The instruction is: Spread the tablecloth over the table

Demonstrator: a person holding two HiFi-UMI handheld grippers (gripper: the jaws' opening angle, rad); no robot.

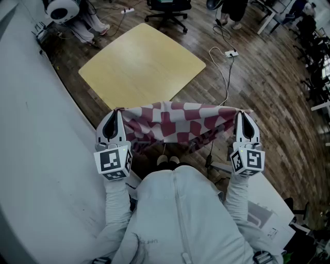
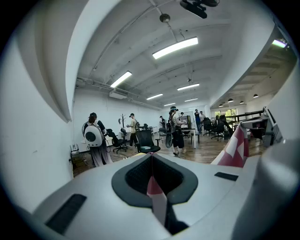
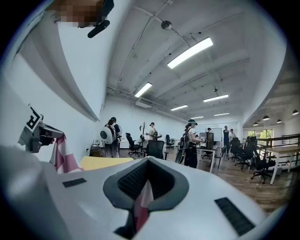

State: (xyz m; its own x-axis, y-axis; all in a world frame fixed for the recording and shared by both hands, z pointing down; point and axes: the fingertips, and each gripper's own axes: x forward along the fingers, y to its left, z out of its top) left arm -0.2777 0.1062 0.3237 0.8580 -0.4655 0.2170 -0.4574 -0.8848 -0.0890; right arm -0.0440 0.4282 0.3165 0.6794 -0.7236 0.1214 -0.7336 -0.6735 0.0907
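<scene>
A red-and-white checked tablecloth (image 1: 175,122) hangs stretched between my two grippers, above the near edge of a bare pale wooden table (image 1: 142,64). My left gripper (image 1: 118,111) is shut on the cloth's left corner, and a strip of cloth (image 2: 157,197) shows pinched between its jaws. My right gripper (image 1: 241,113) is shut on the right corner, with cloth (image 3: 140,206) caught between its jaws too. The cloth sags a little in the middle and hides the floor in front of my feet. Each gripper view shows the far end of the cloth (image 2: 236,150) (image 3: 61,157) held by the other gripper.
A curved white wall (image 1: 36,154) runs along the left. Office chairs (image 1: 167,13) and a cable with a power strip (image 1: 229,52) lie beyond the table on the wood floor. Several people (image 2: 176,133) stand far off in the room. A white desk corner (image 1: 270,206) is at my right.
</scene>
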